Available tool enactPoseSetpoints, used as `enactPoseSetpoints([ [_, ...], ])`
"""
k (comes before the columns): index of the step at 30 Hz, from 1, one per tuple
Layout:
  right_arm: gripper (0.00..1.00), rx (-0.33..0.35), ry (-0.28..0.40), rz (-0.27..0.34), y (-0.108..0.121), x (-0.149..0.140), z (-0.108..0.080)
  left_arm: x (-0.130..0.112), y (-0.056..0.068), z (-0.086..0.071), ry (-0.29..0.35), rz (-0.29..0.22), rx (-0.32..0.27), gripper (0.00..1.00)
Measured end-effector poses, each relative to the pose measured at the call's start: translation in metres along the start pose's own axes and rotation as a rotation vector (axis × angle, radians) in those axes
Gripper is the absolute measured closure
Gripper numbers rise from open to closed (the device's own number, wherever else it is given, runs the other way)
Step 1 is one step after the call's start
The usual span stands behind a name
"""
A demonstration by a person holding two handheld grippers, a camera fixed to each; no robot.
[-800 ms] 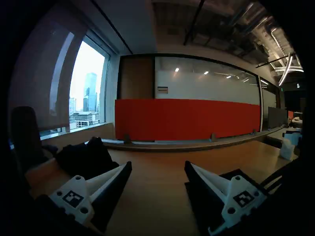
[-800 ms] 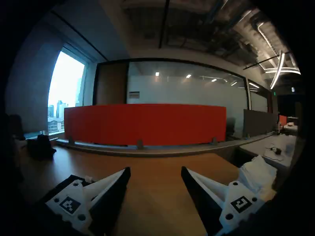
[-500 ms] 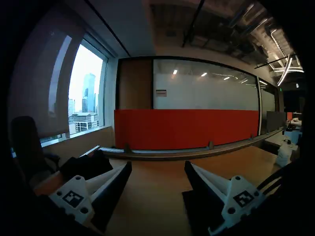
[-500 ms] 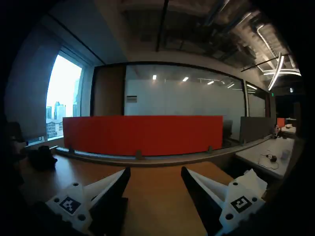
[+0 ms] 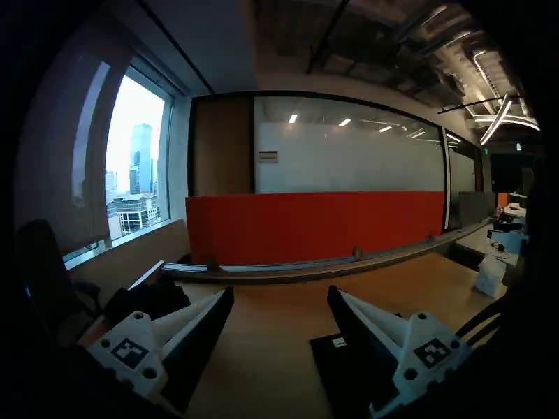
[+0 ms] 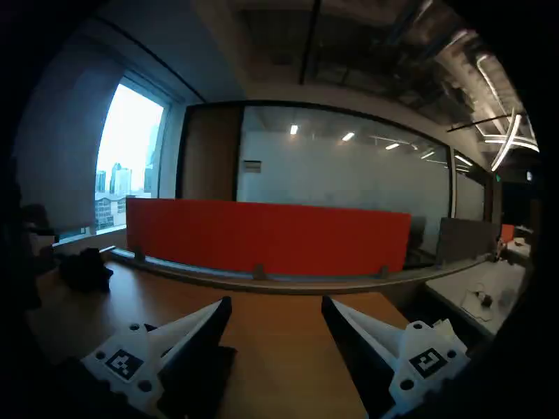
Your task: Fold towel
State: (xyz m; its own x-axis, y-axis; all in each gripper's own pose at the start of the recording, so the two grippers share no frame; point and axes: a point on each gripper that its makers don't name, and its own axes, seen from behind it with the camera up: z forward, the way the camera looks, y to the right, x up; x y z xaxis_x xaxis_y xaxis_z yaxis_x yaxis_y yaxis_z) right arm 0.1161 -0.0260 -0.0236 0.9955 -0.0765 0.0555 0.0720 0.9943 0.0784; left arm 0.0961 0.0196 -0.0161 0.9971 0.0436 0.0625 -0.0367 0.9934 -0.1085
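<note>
Left gripper view: left gripper (image 5: 279, 290) apart; black towel (image 5: 327, 371) flat on desk (image 5: 272, 328), white tag (image 5: 339, 342). Right gripper (image 6: 276, 302) apart.

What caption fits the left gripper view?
Open left claw above a wooden desk, dark towel by one finger, red partition behind.

Left gripper (image 5: 279, 295): two fingers (image 5: 178, 327), each a white wedge that tapers to a sharp tip, with a black inner face. Each finger base carries one square black-and-white marker (image 5: 129, 353). Three round holes (image 5: 138, 316) sit around each marker. Thin black cables (image 5: 487, 322) run beside the outer edge of the finger on the right of the left gripper view.

Right gripper (image 6: 276, 302): same build, with white wedge fingers, black inner faces, one square marker per finger and round holes around each marker.
</note>
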Motion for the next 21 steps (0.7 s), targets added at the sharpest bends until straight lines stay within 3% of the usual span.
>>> enactPoseSetpoints([
  [9, 0.00, 0.178, -0.091, -0.092, -0.049, -0.017, -0.004, -0.013, 0.018, 0.001, -0.069, 0.038, -0.096, 0.01],
  [21, 0.00, 0.292, -0.191, -0.135, -0.070, -0.046, -0.004, -0.046, 0.037, 0.001, -0.156, 0.087, -0.183, 0.00],
])
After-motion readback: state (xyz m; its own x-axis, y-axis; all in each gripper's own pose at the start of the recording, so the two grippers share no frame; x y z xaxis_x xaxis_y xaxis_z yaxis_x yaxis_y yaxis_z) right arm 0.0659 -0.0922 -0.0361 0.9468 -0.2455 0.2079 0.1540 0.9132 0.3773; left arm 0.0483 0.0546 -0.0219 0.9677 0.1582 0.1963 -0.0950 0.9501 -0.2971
